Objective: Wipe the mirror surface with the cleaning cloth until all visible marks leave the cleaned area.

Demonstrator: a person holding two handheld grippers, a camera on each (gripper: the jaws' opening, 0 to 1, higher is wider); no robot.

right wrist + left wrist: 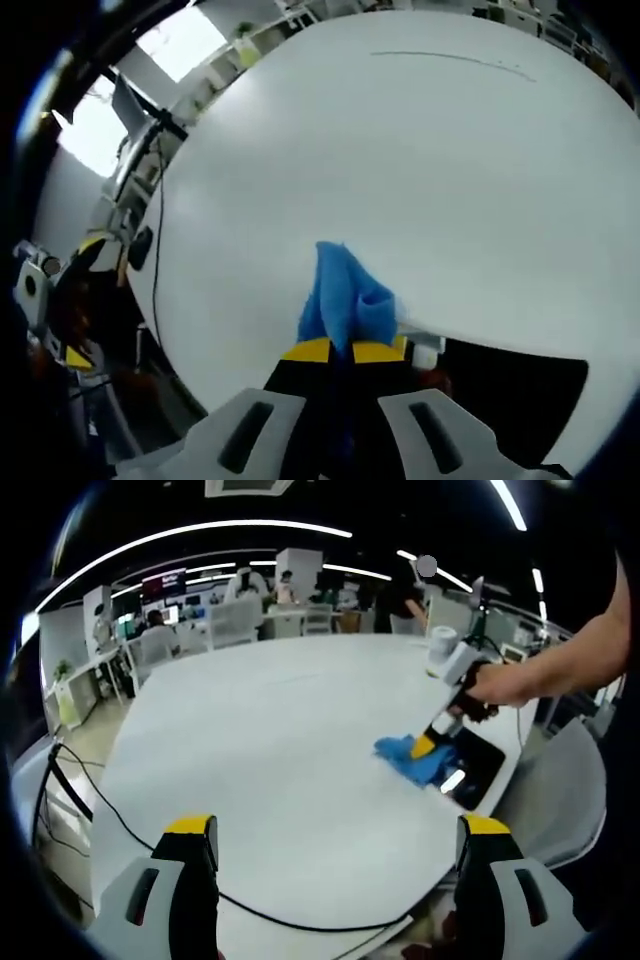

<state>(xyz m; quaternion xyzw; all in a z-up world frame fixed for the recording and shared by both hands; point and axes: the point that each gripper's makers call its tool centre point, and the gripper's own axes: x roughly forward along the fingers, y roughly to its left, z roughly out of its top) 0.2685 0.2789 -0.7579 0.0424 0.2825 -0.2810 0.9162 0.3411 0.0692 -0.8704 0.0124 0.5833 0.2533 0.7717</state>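
A blue cleaning cloth [408,758] lies bunched at the left edge of a dark rectangular mirror [478,765] on the white table's right side. My right gripper [428,744], held by a person's hand, is shut on the cloth and presses it down there. In the right gripper view the cloth [343,298] sticks up from between the closed yellow-tipped jaws of the right gripper [340,350], with the black mirror [520,395] to the right. My left gripper [337,830] stands open over the table's near edge, nothing between its fingers.
A black cable [150,855] runs across the white table [270,730] near the left gripper. A white roll [441,645] stands beyond the mirror. Desks, chairs and people fill the office behind. A grey chair [560,790] sits at the right.
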